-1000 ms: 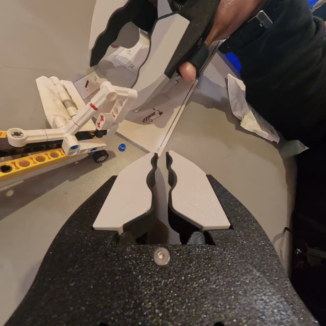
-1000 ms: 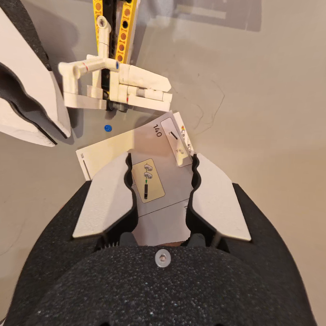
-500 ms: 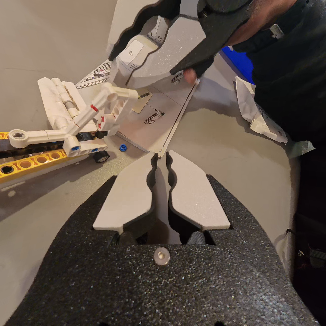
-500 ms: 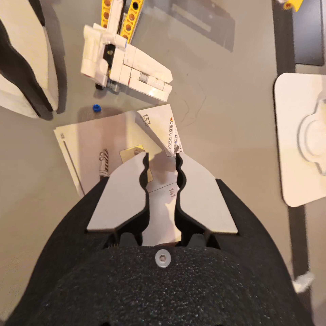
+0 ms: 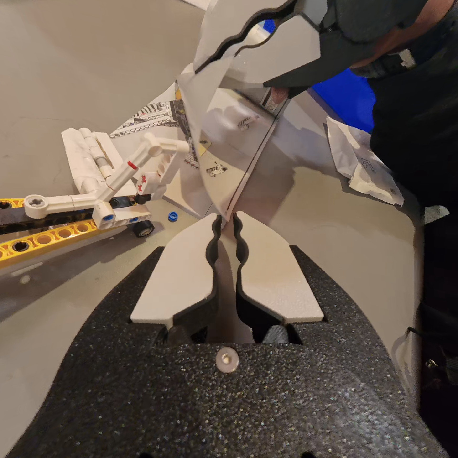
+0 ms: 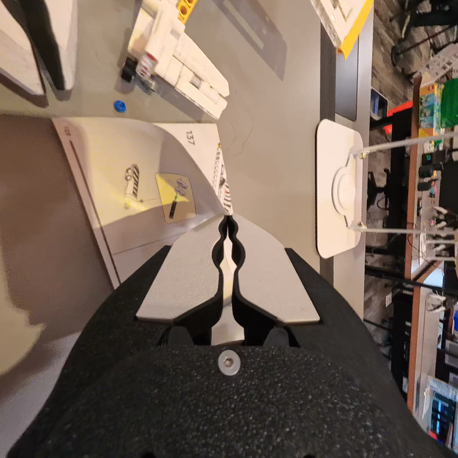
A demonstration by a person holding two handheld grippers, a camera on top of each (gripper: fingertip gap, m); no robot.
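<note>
Right gripper [image 6: 227, 218]: jaws closed at the tips on the corner of a lifted page of the white printed instruction booklet [image 6: 138, 158], both pads pressed against the paper; the page curls up from the booklet, which lies flat on the grey table [image 6: 267, 124]. The left wrist view shows the same gripper [image 5: 198, 70] raised above the booklet [image 5: 223, 158] with the page bowed beneath it. Left gripper [image 5: 226, 218]: jaws narrow, a slim gap between the tips, nothing pressed between the pads; the near corner of the booklet sits just at the tips, contact cannot be told. A white, yellow and black toy brick model with a small black wheel [image 5: 99, 188] stands on the table just beyond the booklet's far edge, left of the left gripper. A small round blue brick piece [image 5: 172, 216] lies loose between model and booklet. A crumpled white paper bag [image 5: 359, 163] lies toward the table's right edge. A white rounded plastic stand base [image 6: 339, 186] rests at the far table edge.
</note>
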